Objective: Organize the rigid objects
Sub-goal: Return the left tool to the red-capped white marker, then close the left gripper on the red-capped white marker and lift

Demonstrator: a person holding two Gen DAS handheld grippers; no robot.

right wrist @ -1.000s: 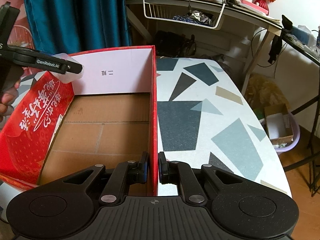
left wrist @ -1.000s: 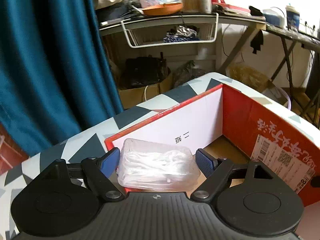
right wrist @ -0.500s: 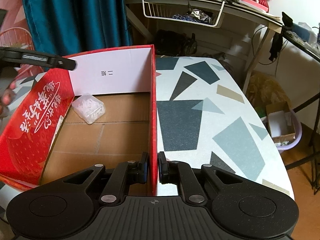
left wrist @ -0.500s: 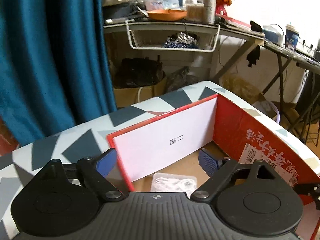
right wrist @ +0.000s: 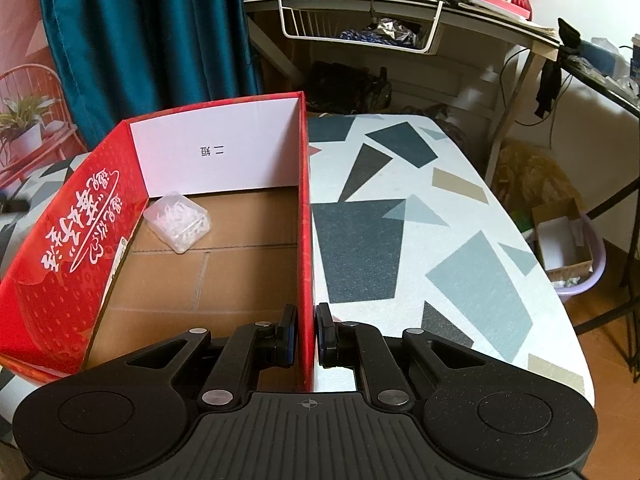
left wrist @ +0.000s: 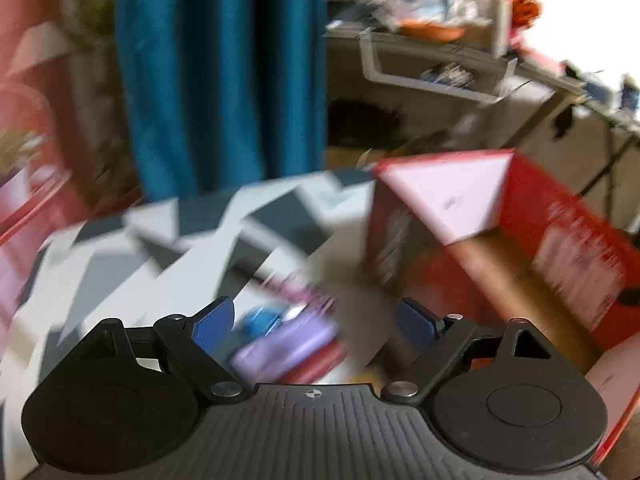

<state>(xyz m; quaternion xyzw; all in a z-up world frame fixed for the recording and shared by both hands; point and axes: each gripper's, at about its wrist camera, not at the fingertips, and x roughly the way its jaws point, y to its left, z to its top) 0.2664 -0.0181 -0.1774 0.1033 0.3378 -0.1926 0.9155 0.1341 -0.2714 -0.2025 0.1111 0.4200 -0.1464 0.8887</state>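
A red cardboard box [right wrist: 56, 264] stands open on the patterned table [right wrist: 440, 248]. A clear plastic box of white pieces [right wrist: 177, 221] lies on its floor in the far left corner. My right gripper [right wrist: 307, 332] is shut on the box's right wall [right wrist: 305, 240] near its front end. My left gripper [left wrist: 314, 322] is open and empty, left of the red box [left wrist: 560, 240]. The left wrist view is blurred; a purple and blue object [left wrist: 280, 340] lies on the table between the open fingers.
A desk with a white wire basket [right wrist: 360, 28] stands behind the table, cluttered on top. A teal curtain [right wrist: 140, 40] hangs at the back left. A purple bin with a carton [right wrist: 568, 248] sits on the floor right of the table.
My left gripper let go of the clear plastic box, which dropped into the red box. It then swung left out of the box, over the table. The right gripper has not moved.
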